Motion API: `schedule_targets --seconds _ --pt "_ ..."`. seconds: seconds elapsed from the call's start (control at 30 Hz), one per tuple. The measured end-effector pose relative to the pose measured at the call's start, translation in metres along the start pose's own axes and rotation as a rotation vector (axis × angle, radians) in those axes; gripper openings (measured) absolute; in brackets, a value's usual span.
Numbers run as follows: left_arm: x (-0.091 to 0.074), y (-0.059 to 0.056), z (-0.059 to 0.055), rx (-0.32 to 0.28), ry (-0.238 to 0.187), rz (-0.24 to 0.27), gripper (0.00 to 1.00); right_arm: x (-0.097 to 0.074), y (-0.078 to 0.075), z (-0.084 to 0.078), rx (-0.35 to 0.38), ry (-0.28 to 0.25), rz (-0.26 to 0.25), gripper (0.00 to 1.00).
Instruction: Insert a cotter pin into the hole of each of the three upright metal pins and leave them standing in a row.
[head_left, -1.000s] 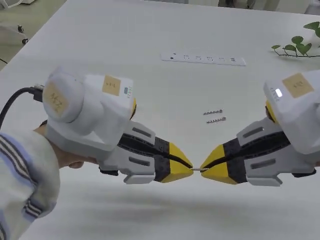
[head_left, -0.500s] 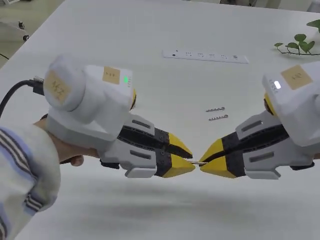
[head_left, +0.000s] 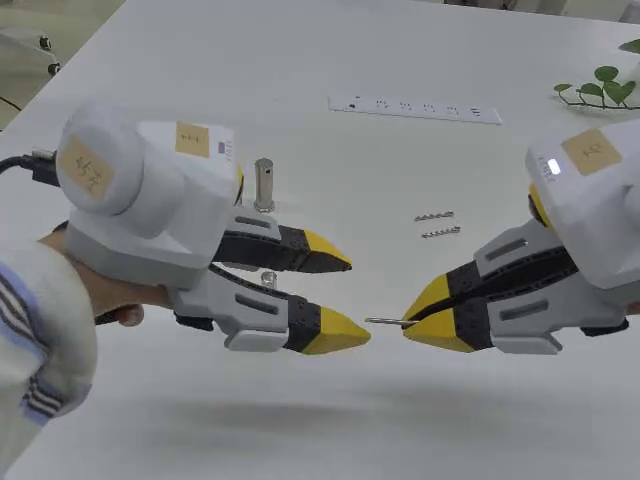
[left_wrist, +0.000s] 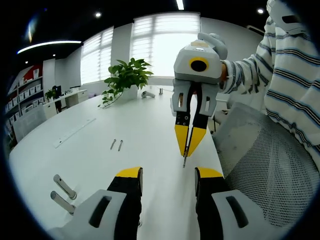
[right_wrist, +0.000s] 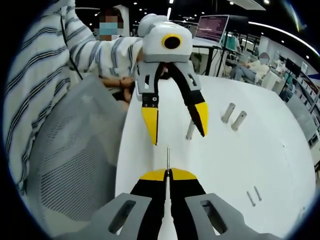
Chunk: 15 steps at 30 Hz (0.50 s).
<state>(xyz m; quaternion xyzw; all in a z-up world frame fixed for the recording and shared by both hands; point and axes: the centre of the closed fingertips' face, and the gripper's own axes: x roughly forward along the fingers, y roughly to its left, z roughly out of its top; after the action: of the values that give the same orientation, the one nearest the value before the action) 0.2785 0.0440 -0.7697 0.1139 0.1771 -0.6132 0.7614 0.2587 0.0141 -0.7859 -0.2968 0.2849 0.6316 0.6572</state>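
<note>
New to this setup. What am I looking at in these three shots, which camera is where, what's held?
No robot here: a person holds a two-jaw hand tool in each hand. One picture comes from a headset camera looking down at the bench; the two round ones come from cameras riding on the tools. The left claw is open and empty. The right claw is shut on a thin cotter pin, which points toward the left one. On the white table stand upright metal pins, two spare cotter pins lie further back, and beyond them a power strip. A plant sits at the far edge.
</note>
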Motion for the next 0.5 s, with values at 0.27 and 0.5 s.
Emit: schedule_targets --seconds 0.27,0.5 --pt "-0.014 0.014 -0.003 -0.029 -0.029 0.057 0.47 0.002 0.000 -0.006 0.016 0.005 0.004 0.03" --pt "-0.023 0.024 -0.012 -0.072 -0.034 0.102 0.52 0.002 -0.001 -0.013 0.027 0.023 0.001 0.03"
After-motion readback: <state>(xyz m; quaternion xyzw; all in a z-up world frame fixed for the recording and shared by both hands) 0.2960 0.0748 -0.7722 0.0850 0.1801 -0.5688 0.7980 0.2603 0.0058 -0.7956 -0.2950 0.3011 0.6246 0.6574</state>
